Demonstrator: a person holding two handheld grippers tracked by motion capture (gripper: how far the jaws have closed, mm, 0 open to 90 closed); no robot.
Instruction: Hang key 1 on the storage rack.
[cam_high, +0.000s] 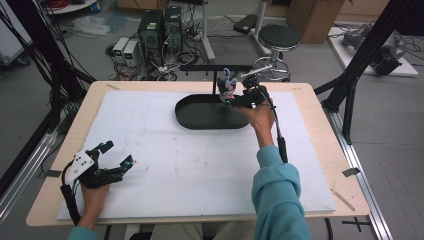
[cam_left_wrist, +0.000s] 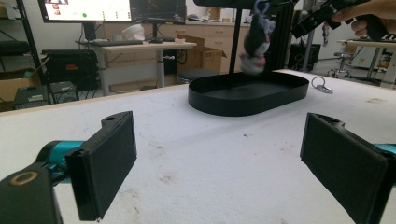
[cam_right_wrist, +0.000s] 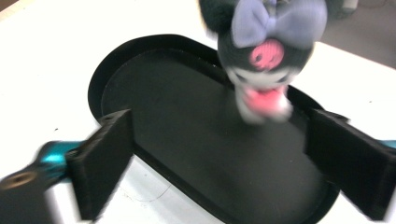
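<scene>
The right gripper (cam_high: 239, 95) is held above the far right end of the tray, its flat black rectangular jaws spread wide, with nothing pressed between the pads. In the right gripper view the plush toy (cam_right_wrist: 266, 56) is seen beyond and between the open jaws, blurred, over the tray floor; whether it touches the floor cannot be told. The toy is soft and rounded, with a dark fuzzy head, a lavender bow, a pink mark on the brow and a pale face above a pink and white body. In the high view it (cam_high: 228, 86) is seen at the tray's far right edge.

The tray (cam_high: 200, 117) is a smooth, matte black oval with a low upright rim, set on a white mat (cam_high: 190, 165) that is lightly stained and scuffed. The mat lies on a pale wooden table (cam_high: 320, 120), with a margin of bare wood left along each side.

The left gripper (cam_high: 116, 156) is rested on the mat near the left front corner, jaws wide and empty, well apart from the tray. A broad open stretch of mat is left between the two.
</scene>
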